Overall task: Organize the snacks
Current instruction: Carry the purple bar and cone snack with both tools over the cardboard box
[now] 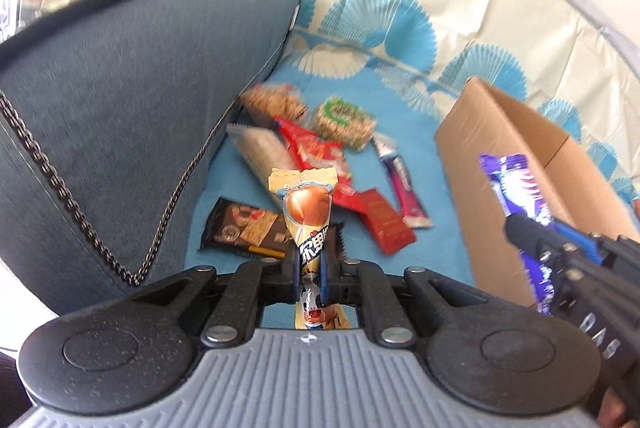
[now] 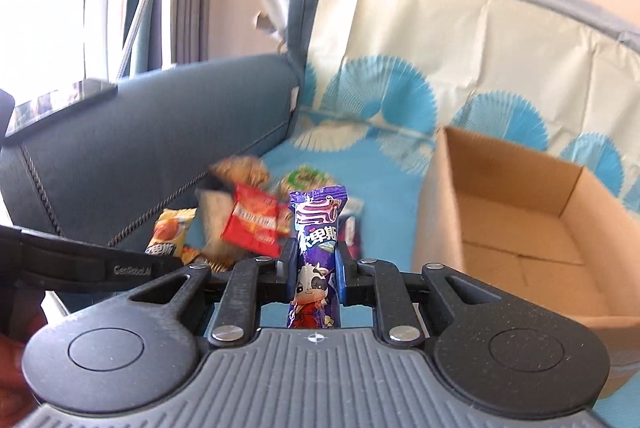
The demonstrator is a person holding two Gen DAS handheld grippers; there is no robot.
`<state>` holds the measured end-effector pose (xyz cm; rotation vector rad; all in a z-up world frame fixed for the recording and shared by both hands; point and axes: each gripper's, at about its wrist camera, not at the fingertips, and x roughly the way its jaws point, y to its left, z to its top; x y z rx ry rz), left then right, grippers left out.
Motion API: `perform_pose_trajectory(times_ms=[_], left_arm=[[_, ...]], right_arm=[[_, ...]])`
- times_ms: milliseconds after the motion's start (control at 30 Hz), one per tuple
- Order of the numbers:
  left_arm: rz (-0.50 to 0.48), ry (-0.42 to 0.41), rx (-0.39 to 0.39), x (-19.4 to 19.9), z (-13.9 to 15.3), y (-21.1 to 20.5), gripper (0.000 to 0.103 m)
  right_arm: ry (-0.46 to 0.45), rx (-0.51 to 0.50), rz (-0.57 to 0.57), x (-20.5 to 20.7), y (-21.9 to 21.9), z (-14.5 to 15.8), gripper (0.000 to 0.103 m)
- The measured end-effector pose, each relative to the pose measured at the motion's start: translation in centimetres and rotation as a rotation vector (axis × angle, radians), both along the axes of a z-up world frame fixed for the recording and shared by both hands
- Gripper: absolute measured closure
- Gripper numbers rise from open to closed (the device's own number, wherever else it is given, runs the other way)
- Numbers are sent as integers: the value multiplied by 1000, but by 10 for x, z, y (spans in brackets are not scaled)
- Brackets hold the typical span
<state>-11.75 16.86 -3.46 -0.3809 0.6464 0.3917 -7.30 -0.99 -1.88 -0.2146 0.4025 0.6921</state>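
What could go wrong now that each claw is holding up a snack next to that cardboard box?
The left gripper pinches the orange cone snack only low down, so the tall top could tip or slide out. The right gripper holds the purple snack by its slippery wrapper; it might drop before reaching the cardboard box. Both grippers sit close together, so heading for the box at once, they could bump.

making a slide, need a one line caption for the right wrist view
Right claw shut on a purple snack packet, cardboard box open alongside.
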Motion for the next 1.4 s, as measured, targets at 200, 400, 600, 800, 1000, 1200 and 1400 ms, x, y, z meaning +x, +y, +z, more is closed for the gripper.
perform_pose_trajectory(times_ms=[200, 400, 600, 800, 1000, 1200, 1400], left_arm=[[-39, -63, 33, 0, 18, -11, 94], [-55, -83, 5, 10, 20, -16, 94], [-88, -98, -12, 23, 22, -27, 94], [-127, -101, 21, 33, 19, -44, 94], [-141, -118, 57, 37, 14, -53, 94], [-143, -140, 106, 37, 15, -61, 94], [-156, -160, 133, 40, 38, -84, 94]], right_arm=[[-10, 116, -72, 10, -34, 33, 84], [-10, 236, -177, 28, -78, 69, 84], [-114, 215, -201, 45, -110, 93, 84], [-60, 306, -317, 71, -151, 84, 84], [-105, 331, -307, 87, -159, 91, 84], [-59, 356, -343, 126, -167, 76, 84], [-15, 368, -362, 142, -173, 68, 84]])
